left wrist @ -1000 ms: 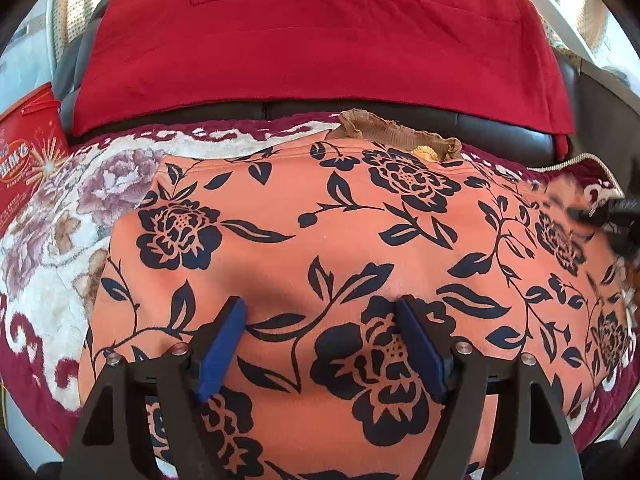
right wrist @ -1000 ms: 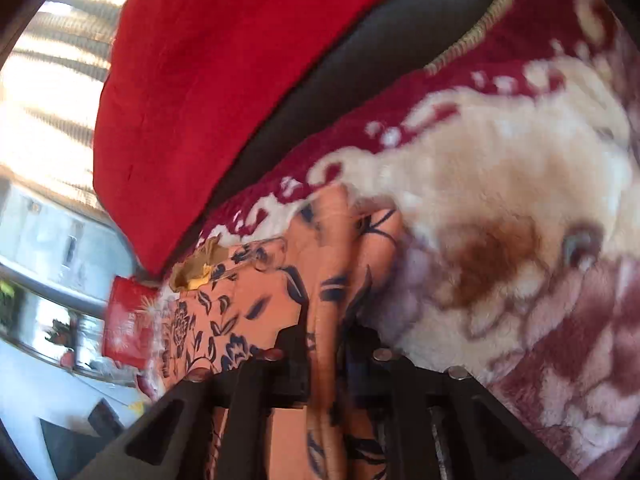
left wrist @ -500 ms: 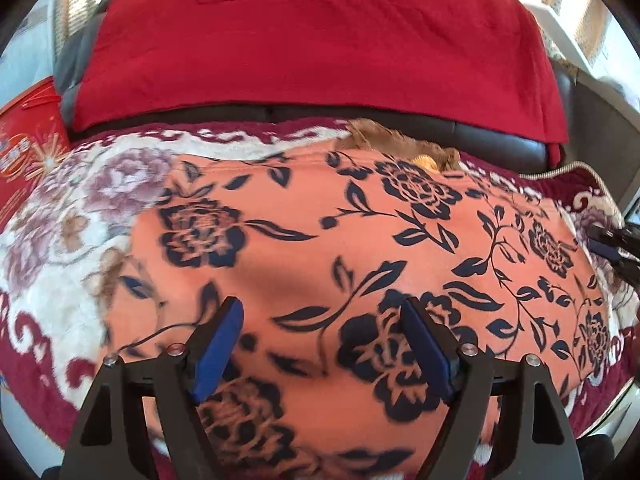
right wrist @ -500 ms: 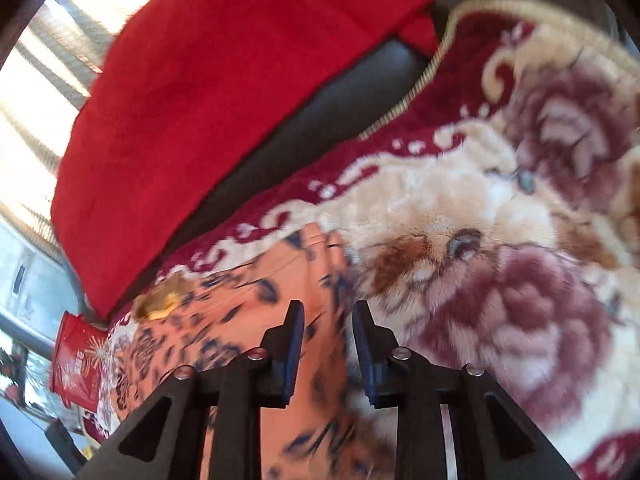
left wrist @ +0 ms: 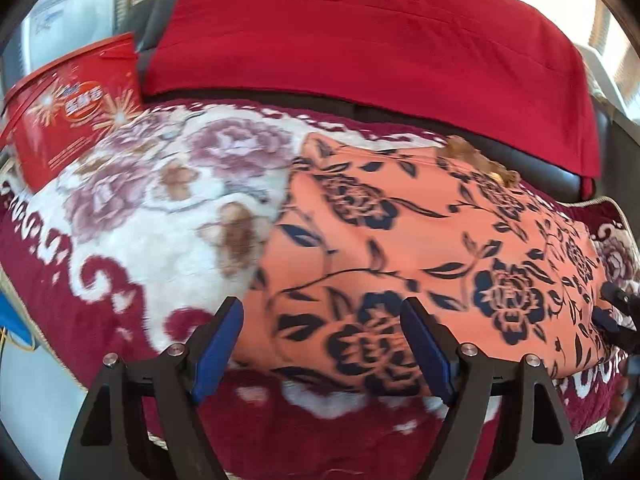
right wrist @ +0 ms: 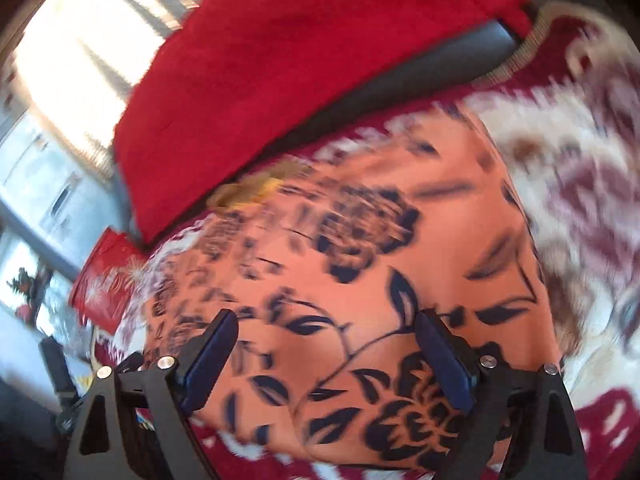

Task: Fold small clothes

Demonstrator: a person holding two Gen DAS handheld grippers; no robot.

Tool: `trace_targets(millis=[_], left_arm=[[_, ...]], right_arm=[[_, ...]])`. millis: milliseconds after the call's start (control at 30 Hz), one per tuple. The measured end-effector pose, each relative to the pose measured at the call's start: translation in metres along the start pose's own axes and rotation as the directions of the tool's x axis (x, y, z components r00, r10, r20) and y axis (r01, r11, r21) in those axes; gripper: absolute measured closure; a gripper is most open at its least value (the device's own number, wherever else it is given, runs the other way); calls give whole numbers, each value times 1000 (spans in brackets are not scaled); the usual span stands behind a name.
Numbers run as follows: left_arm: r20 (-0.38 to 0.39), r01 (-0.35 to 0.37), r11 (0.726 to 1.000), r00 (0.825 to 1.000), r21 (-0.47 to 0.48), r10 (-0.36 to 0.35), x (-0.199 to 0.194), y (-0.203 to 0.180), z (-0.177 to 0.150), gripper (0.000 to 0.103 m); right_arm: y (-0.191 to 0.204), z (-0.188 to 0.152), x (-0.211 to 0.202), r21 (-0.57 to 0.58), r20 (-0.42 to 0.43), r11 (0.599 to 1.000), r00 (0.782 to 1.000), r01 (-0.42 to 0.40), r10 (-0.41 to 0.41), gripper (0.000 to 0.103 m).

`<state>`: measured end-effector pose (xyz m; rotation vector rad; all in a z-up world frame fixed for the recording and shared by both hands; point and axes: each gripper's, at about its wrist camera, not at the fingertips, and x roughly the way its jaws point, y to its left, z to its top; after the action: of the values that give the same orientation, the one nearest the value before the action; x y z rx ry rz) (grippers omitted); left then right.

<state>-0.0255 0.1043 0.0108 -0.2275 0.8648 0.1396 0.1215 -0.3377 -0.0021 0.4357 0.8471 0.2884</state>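
We see the orange garment, printed with dark blue flowers, lying spread out on a plush floral blanket that covers a dark sofa seat. In the left wrist view it fills the middle and right of the blanket, with bare blanket to its left; in the right wrist view it lies under and ahead of the fingers, though that view is blurred. Our left hand-held gripper stands spread wide above the garment's near edge, its blue pads clear of the cloth and pinching nothing. Our right hand-held gripper is opening, its jaws already wide apart over the fabric, with no fold caught between the pads. A small tan piece peeks out at the garment's far edge, near the sofa back. A red cloth drapes over the sofa back behind, and a red tub stands at the blanket's far left.
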Motion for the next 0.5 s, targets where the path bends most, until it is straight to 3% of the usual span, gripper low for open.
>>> trace_targets(millis=[167,267,333,400,500], left_arm=[[-13,-35,999,999,-33,35,3,20,0,21],[-16,-34,997,999,-69,33,3,34,0,21],[-16,-6,988,1000,-153,3,2,52,0,21],[-33,39,964,998,-264,-49,7,72,-2,21],[-84,119,905,982,-409,-167,23,94,-11,21]], right_arm=[[-1,-13,-2,-93,62,995,998,-20,26,11],[-4,-14,-3,-77,80,996,996,-36,42,11],[-7,-15,-5,-66,87,996,994,-53,59,11],[-7,-15,-10,-68,89,996,994,-58,64,11],[-5,-17,-9,-80,94,996,994,-49,57,11]])
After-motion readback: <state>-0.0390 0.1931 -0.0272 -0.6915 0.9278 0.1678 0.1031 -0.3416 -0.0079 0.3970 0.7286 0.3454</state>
